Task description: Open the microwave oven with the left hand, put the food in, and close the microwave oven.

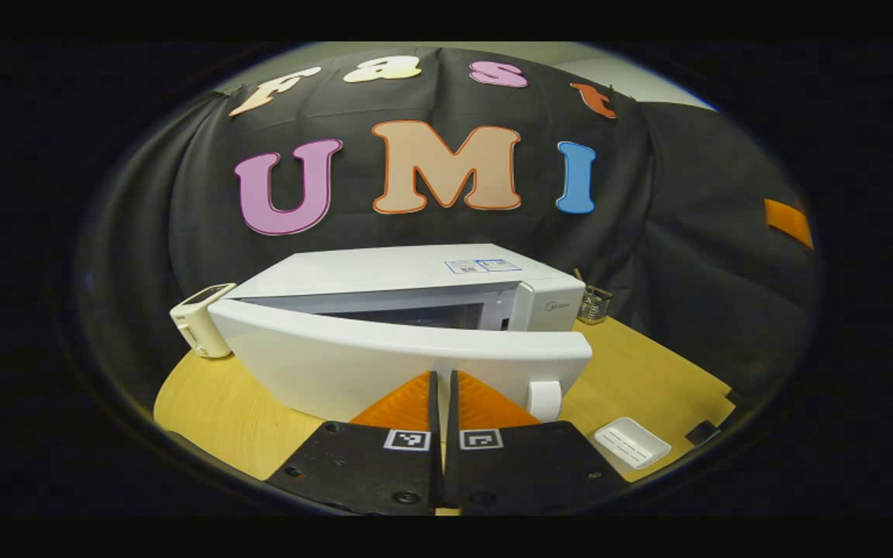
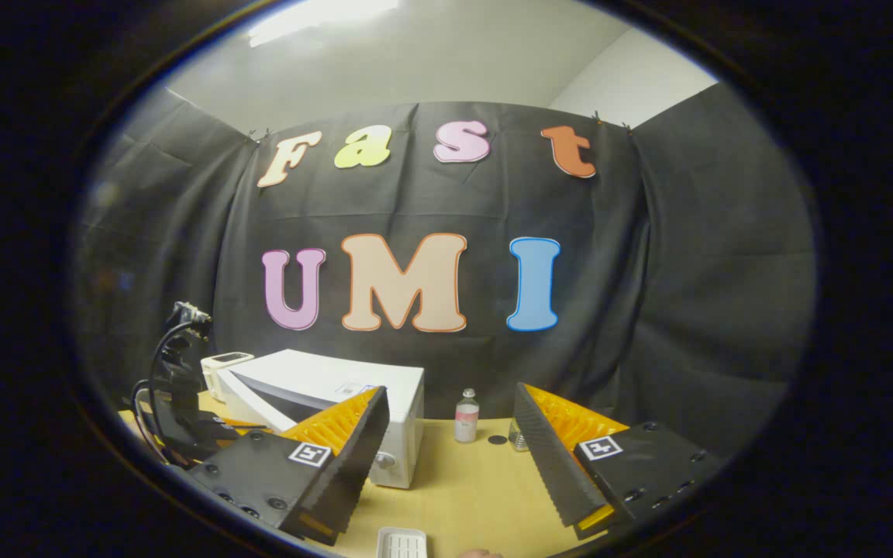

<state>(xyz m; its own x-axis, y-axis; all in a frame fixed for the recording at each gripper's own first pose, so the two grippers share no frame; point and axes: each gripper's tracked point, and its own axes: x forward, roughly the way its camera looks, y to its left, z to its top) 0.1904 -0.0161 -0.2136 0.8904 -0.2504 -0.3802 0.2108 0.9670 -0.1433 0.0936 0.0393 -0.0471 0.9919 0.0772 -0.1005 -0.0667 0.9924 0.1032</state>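
Left gripper view: white box-shaped microwave oven [image 1: 415, 294] sits at frame centre on the round pale wooden table [image 1: 214, 411], its white door [image 1: 384, 356] swung partly open toward the camera. Left gripper [image 1: 443, 387], bottom centre, is clenched with fingers together right at the door's face, apparently pulling it; whether anything is pinched I cannot tell. A white ribbed dish [image 1: 632, 442] lies lower right, probably awaiting loading. Right gripper view: right gripper [image 2: 454, 457] hangs released, jaws spread, clear of the door's swing.
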